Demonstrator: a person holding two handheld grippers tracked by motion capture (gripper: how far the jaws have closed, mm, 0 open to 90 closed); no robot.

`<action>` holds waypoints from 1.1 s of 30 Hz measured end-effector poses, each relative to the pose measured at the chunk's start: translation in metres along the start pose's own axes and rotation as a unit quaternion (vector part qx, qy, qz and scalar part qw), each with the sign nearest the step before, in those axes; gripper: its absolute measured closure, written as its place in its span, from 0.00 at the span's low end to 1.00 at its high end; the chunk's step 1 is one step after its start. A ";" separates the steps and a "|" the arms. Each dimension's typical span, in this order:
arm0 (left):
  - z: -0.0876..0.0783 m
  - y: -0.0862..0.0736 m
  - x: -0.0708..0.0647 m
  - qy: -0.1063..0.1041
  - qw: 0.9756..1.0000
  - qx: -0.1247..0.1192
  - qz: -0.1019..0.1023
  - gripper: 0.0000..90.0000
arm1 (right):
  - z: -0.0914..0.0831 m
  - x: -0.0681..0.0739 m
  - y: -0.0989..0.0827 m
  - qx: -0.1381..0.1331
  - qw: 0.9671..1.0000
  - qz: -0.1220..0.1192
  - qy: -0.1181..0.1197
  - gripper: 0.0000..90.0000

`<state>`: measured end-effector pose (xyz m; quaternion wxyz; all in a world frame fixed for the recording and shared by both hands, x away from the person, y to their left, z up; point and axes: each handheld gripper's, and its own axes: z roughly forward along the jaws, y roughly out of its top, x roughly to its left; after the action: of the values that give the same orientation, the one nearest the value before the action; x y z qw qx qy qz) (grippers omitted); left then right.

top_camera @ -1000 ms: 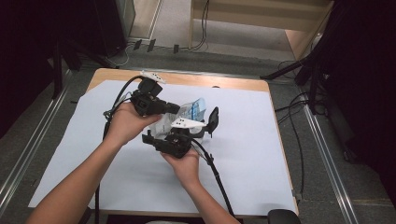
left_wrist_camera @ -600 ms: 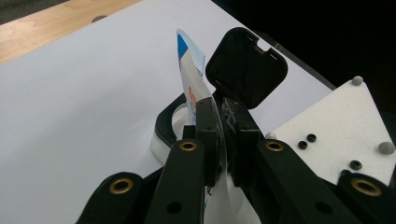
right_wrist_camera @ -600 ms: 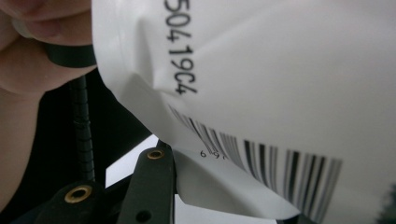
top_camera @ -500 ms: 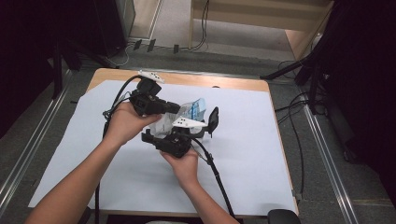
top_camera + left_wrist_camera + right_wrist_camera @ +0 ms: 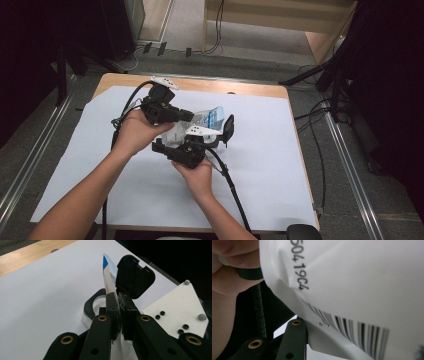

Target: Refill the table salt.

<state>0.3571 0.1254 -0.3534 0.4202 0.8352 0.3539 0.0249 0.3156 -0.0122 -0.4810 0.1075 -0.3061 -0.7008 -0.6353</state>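
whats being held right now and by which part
A white pouch. The left gripper is shut on its thin edge. The right gripper meets its barcode side, but a grip cannot be told.

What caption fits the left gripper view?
Left gripper pinches a white pouch beside an open black case on white paper.

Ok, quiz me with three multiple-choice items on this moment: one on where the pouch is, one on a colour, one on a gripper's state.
1. Where is the white pouch?
A. flat on the floor
B. held up between the two grippers
C. on a shelf

2. What colour covers the table?
A. white
B. red
C. green

3. How are the left gripper's jaws?
A. wide open
B. shut on the pouch
C. shut on a cable

Answers: B, the high view shows it raised between both hands; A, a white sheet lies over the wood; B, the left gripper view shows the pouch edge pinched.
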 end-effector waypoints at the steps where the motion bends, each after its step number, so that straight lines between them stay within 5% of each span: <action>1: 0.000 0.000 0.000 0.001 1.000 0.000 0.000 0.98 | 0.000 0.000 0.000 0.000 1.000 -0.002 -0.002 0.77; 8: -0.003 -0.001 0.003 0.011 1.000 0.003 -0.006 0.99 | -0.002 0.001 0.000 0.011 1.000 -0.018 -0.015 0.73; 22: -0.001 0.000 0.001 0.008 1.000 0.005 0.000 0.98 | 0.001 0.000 0.000 0.009 1.000 0.005 -0.001 0.80; 33: -0.006 -0.002 0.003 0.028 1.000 0.007 -0.006 0.99 | 0.001 0.001 0.003 0.018 1.000 -0.004 -0.010 0.70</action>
<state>0.3562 0.1316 -0.3519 0.4045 0.8350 0.3706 0.0439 0.3171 -0.0109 -0.4786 0.1033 -0.3073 -0.7141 -0.6204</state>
